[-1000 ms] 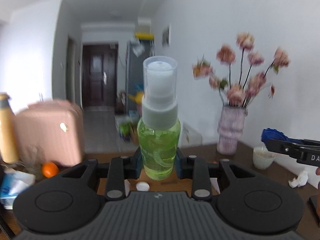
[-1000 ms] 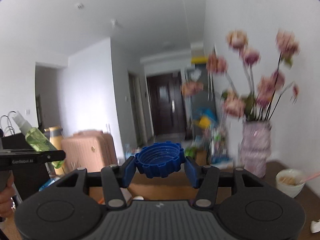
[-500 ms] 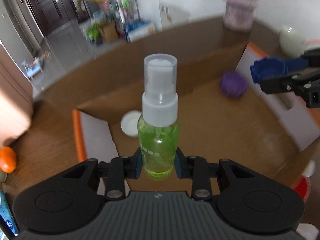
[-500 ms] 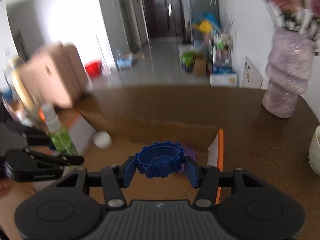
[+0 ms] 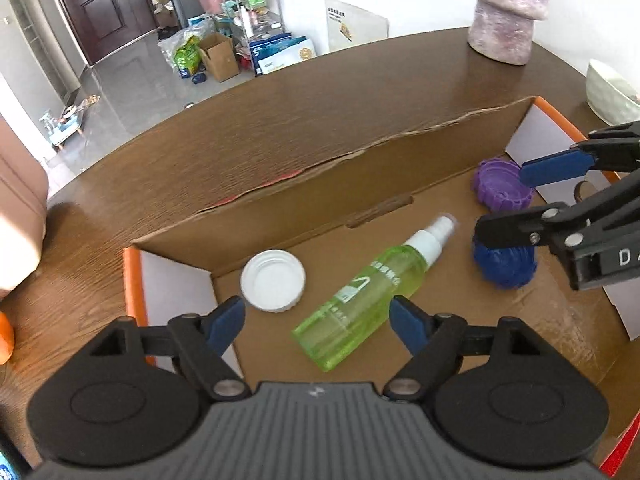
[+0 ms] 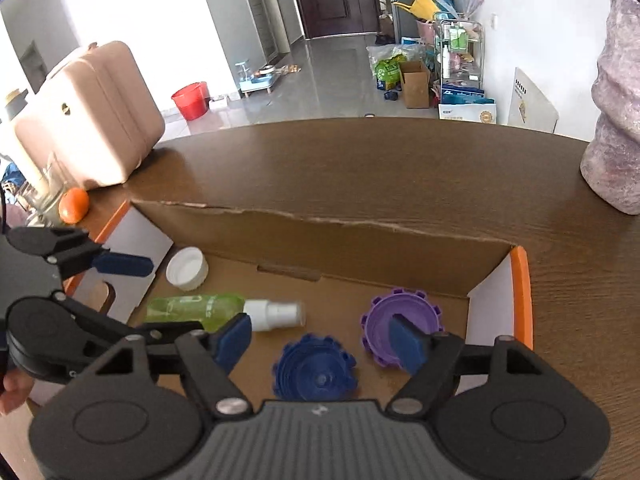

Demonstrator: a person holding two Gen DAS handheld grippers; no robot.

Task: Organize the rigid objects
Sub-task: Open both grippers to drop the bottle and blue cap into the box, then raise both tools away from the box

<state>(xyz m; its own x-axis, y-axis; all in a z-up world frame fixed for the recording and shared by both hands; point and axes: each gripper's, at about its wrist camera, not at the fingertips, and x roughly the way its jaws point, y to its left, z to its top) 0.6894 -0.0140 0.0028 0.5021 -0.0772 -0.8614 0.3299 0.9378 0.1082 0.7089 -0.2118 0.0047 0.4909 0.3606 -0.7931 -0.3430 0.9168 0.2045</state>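
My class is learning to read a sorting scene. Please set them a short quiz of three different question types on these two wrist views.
1. True or false: the green spray bottle stands upright in the cardboard box.
2. Which lid lies nearest the box's orange-edged right end? A) white lid B) blue lid C) purple lid
3. Fill in: the left gripper and right gripper both have their jaws ____.

Key: 1 false, it lies on its side; 2 C; 3 open, having just opened, gripping nothing.
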